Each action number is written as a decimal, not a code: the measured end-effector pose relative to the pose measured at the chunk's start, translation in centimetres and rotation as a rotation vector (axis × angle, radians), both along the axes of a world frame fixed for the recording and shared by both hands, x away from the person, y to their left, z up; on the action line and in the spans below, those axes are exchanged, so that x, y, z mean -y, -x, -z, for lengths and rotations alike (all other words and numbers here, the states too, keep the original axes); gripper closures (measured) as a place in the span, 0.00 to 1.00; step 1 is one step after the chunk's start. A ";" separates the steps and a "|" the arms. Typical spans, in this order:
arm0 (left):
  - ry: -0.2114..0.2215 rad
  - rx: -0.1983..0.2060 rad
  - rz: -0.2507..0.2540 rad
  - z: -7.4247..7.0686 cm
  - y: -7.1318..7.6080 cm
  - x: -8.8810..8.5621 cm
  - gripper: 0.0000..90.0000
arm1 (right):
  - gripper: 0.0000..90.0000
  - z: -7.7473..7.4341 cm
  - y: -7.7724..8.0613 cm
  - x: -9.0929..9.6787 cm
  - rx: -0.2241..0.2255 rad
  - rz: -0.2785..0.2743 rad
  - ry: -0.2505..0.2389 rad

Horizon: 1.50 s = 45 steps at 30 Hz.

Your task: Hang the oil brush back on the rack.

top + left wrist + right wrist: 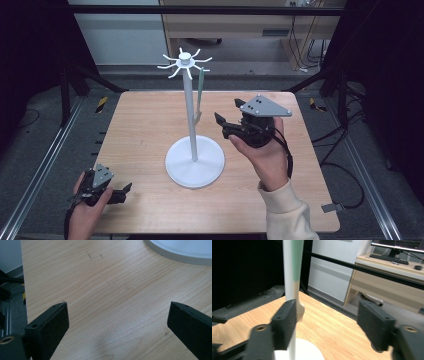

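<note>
A: Right gripper (226, 119) standing with jaws wide, nothing between the pads, hovering just beside the brush (199, 95). Left gripper (123, 192) resting at the near left of the table (145, 115), jaws also wide and empty.

B: Hanging from a hook of the white stand (194, 161), beside the pole, clear of the tabletop?

A: Affirmative. Risking, as a judgement, a knock from the near jaw: swinging the brush off its hook, or tipping the stand.

B: Appearance?

A: Slim, long; green handle fading into pale wood, ending in short bristles (300, 317) pointing down.
</note>
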State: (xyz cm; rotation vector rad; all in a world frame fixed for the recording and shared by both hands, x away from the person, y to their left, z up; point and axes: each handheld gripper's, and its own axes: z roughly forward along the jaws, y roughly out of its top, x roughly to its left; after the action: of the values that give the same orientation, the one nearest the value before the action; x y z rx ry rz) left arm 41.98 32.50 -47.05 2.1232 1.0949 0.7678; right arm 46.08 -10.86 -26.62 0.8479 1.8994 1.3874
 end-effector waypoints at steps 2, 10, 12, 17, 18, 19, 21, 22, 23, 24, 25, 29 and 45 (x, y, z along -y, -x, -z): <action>-0.001 -0.001 0.001 0.0 0.0 0.0 0.04 | 0.26 0.1 0.0 0.0 0.002 0.015 0.006; 0.003 -0.001 0.003 0.0 -0.1 0.0 0.04 | 0.12 0.7 -0.3 0.5 0.032 0.052 0.064; 0.001 -0.001 0.004 0.0 0.0 0.0 0.04 | 0.11 0.9 -0.4 0.9 0.032 0.054 0.052; 0.000 0.002 0.004 -0.1 0.0 0.0 0.04 | 0.10 1.0 -0.6 2.3 0.026 0.071 0.037; 0.001 0.003 0.005 -0.1 0.0 0.0 0.04 | 0.10 1.0 -0.6 2.6 0.027 0.081 0.034; 0.001 0.003 0.004 -0.1 -0.1 0.0 0.04 | 0.10 1.1 -0.7 3.0 0.022 0.090 0.031; 0.001 0.001 0.001 0.0 -0.1 0.0 0.04 | 0.10 1.3 -0.9 3.7 0.015 0.113 0.034; 0.000 0.004 0.002 -0.1 -0.1 0.0 0.04 | 0.10 1.5 -1.0 4.1 0.012 0.130 0.041; 0.000 0.006 0.002 -0.1 0.0 0.0 0.04 | 0.11 1.7 -1.2 4.4 0.009 0.142 0.049; 0.001 0.005 0.003 -0.1 0.0 0.0 0.04 | 0.11 1.9 -1.3 4.7 -0.003 0.155 0.053; -0.001 0.004 0.004 -0.1 0.0 0.0 0.04 | 0.12 2.2 -1.5 5.1 -0.008 0.168 0.061; 0.002 0.004 0.004 -0.1 0.0 0.0 0.04 | 0.12 3.0 -2.0 6.3 -0.016 0.213 0.074; 0.003 0.005 0.002 -0.1 0.0 0.0 0.04 | 0.14 8.7 -4.5 9.5 -0.137 0.291 0.119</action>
State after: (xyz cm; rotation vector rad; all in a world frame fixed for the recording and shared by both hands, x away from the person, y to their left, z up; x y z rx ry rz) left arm 42.01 32.55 -46.94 2.1184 1.0909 0.7697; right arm 50.59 -20.31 -35.35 1.1329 1.8493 1.0550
